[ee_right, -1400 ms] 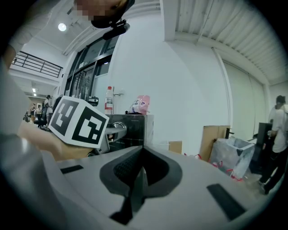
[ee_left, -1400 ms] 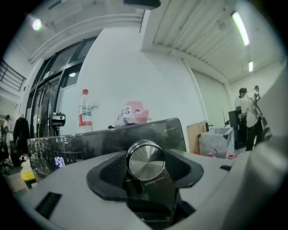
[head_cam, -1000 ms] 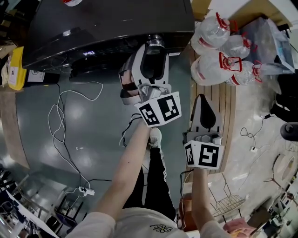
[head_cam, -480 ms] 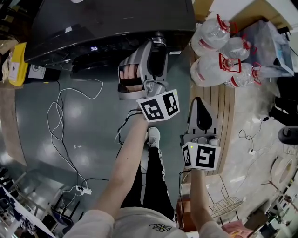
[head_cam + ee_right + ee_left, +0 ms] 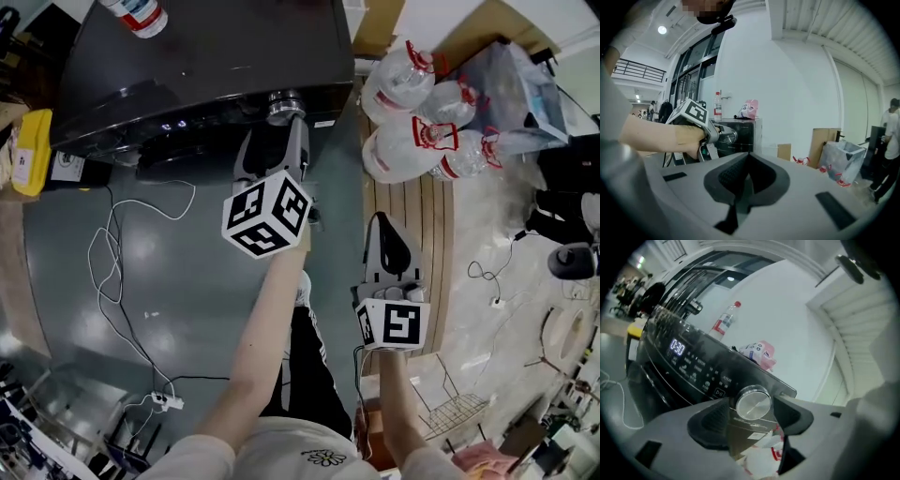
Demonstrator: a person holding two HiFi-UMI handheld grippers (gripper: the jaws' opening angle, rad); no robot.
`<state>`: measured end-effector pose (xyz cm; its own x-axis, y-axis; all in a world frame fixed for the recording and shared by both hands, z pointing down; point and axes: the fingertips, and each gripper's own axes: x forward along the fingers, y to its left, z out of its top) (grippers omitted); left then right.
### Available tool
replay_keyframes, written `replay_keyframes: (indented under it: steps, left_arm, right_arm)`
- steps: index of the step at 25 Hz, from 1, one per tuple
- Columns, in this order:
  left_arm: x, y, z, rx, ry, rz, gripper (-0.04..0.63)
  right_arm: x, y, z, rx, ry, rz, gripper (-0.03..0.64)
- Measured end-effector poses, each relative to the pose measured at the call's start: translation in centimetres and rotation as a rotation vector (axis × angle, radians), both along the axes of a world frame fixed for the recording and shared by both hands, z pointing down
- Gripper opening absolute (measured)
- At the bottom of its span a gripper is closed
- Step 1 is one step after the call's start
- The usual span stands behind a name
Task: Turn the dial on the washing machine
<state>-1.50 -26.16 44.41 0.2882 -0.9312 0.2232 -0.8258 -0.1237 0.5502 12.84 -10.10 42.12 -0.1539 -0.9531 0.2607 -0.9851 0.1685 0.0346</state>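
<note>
On the grey floor ahead stands the black washing machine (image 5: 206,66), with a cluster of big water jugs (image 5: 403,141) near its right side. Reaching almost level at the front panel, the left gripper (image 5: 278,127) straddles the dial (image 5: 284,106) at the panel's right end. Its jaws have just been opening and now stand wide, with the dial between the pads but not pinched, probably so the hand can take a fresh hold. The right gripper (image 5: 386,225) hangs well apart from the machine, jaws pressed together on nothing, likely kept clear because a dial needs only one tool. Only the left gripper view shows the slim gaps either side of the dial and the lit digits of the display (image 5: 677,348) toward the panel's left. A pink soft toy (image 5: 759,354) on the machine's top shows only in the gripper views.
</note>
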Motion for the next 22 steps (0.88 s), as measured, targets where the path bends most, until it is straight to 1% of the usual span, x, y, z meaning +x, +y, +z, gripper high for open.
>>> replay_keyframes:
  steps: [3, 5, 6, 8, 10, 11, 15, 20, 22]
  left_arm:
    - [0.9, -0.2, -0.1, -0.002, 0.181, -0.030, 0.285]
    - [0.5, -0.4, 0.0, -0.013, 0.294, -0.082, 0.285]
    - [0.3, -0.6, 0.2, -0.027, 0.335, -0.104, 0.285]
    - [0.2, -0.8, 0.8, -0.055, 0.379, -0.125, 0.285]
    - [0.4, -1.0, 1.0, -0.057, 0.390, -0.122, 0.279]
    - [0.5, -1.0, 0.9, -0.049, 0.383, -0.115, 0.261]
    - [0.7, -1.0, 0.8, -0.031, 0.316, -0.075, 0.258]
    - [0.9, -1.0, 0.6, -0.008, 0.122, -0.029, 0.256]
    - [1.0, -1.1, 0.4, 0.006, 0.019, -0.009, 0.256]
  right_arm:
    - [0.9, 0.1, -0.3, -0.003, 0.004, 0.015, 0.005]
    - [1.1, 0.0, -0.4, -0.007, 0.006, 0.017, 0.005]
    - [1.2, 0.0, -0.5, -0.010, 0.007, 0.020, 0.005]
    - [1.8, -0.1, -0.5, -0.016, 0.001, 0.035, 0.005]
    - [2.2, -0.2, -0.5, -0.022, -0.005, 0.048, 0.005]
    - [2.2, -0.3, -0.4, -0.025, -0.004, 0.049, 0.005]
    - [1.8, -0.5, 0.0, -0.034, -0.005, 0.033, 0.005]
    - [0.9, -0.7, -0.2, -0.028, 0.004, 0.008, 0.005]
    - [0.6, -0.9, -0.3, -0.024, 0.011, -0.001, 0.005]
